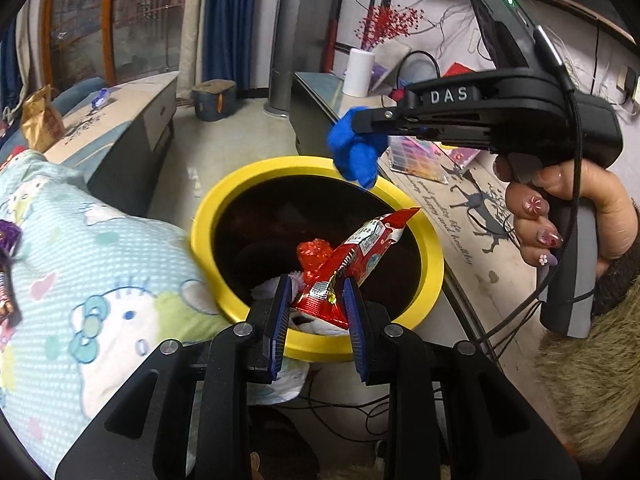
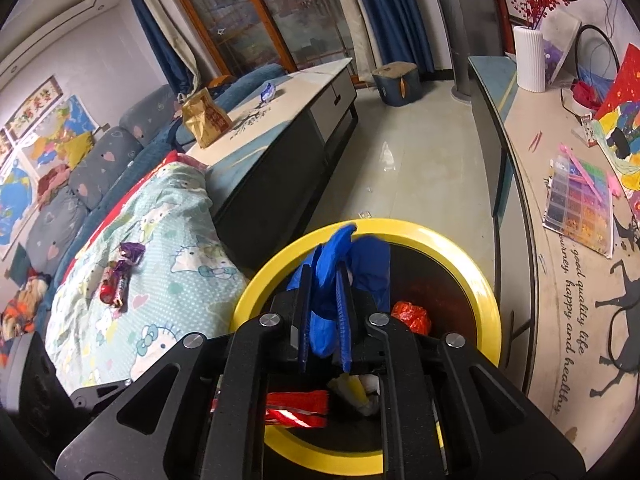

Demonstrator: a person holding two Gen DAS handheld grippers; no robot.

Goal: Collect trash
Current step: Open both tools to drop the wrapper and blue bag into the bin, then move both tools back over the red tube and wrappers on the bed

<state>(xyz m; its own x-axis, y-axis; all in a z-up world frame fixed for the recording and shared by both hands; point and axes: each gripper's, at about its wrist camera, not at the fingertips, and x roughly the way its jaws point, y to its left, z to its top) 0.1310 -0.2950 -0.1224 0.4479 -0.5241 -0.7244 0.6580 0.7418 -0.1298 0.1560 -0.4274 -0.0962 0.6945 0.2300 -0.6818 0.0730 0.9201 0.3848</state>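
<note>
Fingers (image 1: 282, 312) of our left gripper (image 1: 318, 312) stand a little apart with a red snack wrapper (image 1: 352, 264) lodged between them; the wrapper touches the blue pads on both sides, but we cannot tell whether it is firmly pinched. The wrapper tilts up and away over the mouth of the yellow-rimmed bin (image 1: 434, 256). Our right gripper (image 2: 325, 308) is clamped on a crumpled blue cloth (image 2: 360, 264), whose loose folds bulge above and beside the pads. From the left wrist view, this gripper hangs above the far rim of the bin, with the cloth drooping from its tips, and our right hand (image 1: 560, 216) is wrapped around its grey handle.

Inside the dark bin lie a crumpled red foil piece (image 2: 412, 316) and some white paper scraps (image 1: 268, 288). Just left of the bin, a pale blue cartoon-print blanket (image 2: 160, 240) presses against the rim. A purple candy wrapper (image 2: 122, 276) lies on the blanket, well apart from the bin.

To the right of the bin runs a long desk (image 2: 560, 320) carrying a bead box (image 2: 580, 212). Farther off, a low cabinet (image 2: 280, 152) bears a brown paper bag (image 2: 206, 118) and a small blue wrapper (image 2: 267, 92). A white vase (image 2: 530, 60) stands at the far end of the desk.
</note>
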